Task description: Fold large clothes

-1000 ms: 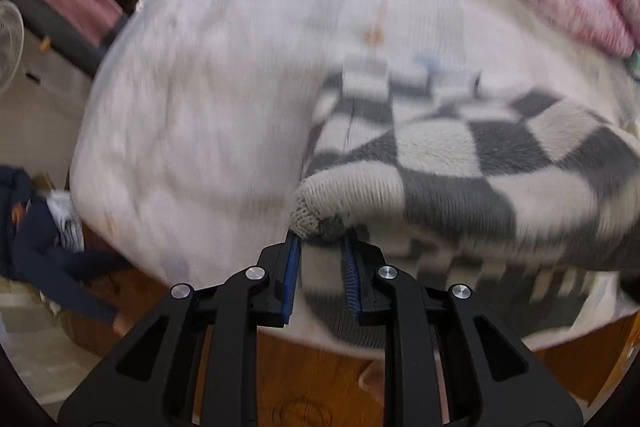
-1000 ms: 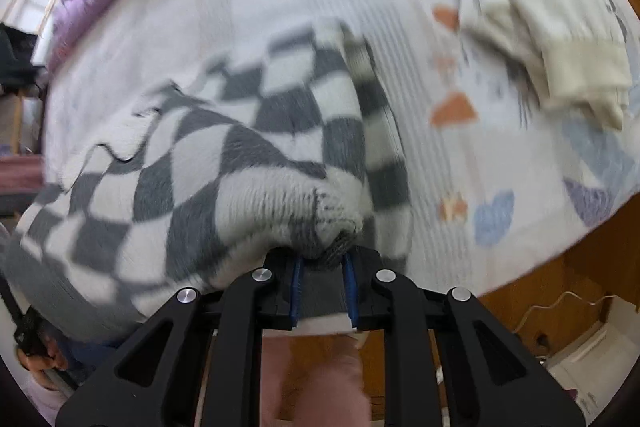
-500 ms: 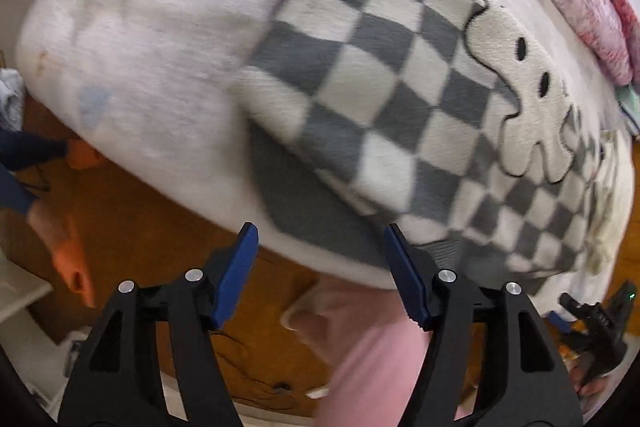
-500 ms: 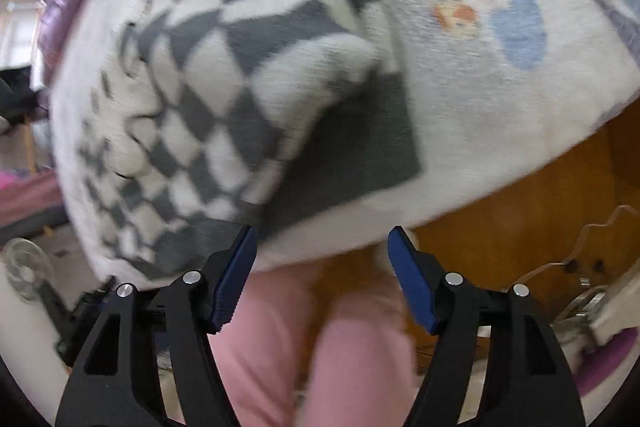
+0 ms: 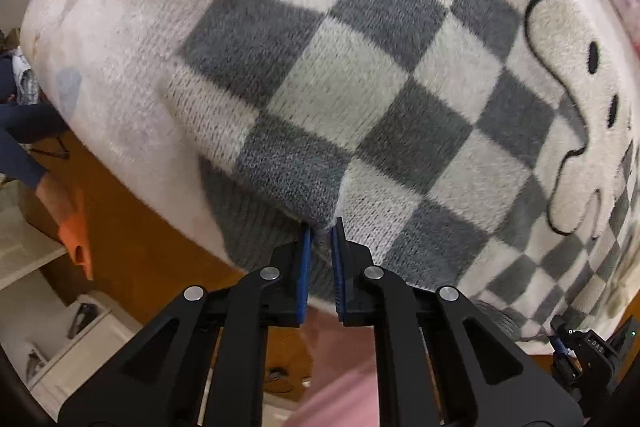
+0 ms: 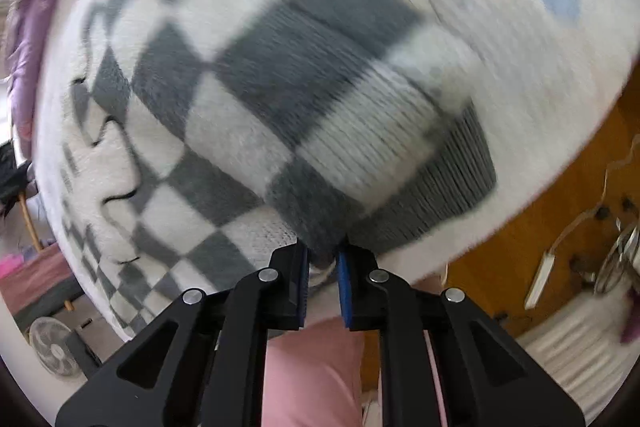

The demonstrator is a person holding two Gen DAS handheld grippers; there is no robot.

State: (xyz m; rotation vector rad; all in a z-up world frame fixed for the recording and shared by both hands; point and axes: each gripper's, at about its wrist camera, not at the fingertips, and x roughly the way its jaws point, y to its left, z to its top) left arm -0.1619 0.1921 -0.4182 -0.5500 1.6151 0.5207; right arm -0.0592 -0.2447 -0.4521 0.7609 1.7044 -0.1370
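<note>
We see the checkered sweater (image 5: 360, 75) lying folded on the bed (image 5: 120, 27), its near edge by the bed's edge. Our left gripper (image 5: 320, 227) is closing its 2 jaws, pinching a grey corner of the knit fold. Our right gripper (image 6: 322, 253) is closing too, its jaws nipping the sweater's (image 6: 248, 99) other near corner, just beside the grey ribbed hem (image 6: 452, 187). Pink trousers (image 6: 316, 375) show below.

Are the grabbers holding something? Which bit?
Yes. The left gripper and right gripper are each closing on a near fold corner of the checkered sweater on the bed, with knit pinched between their pads.
</note>
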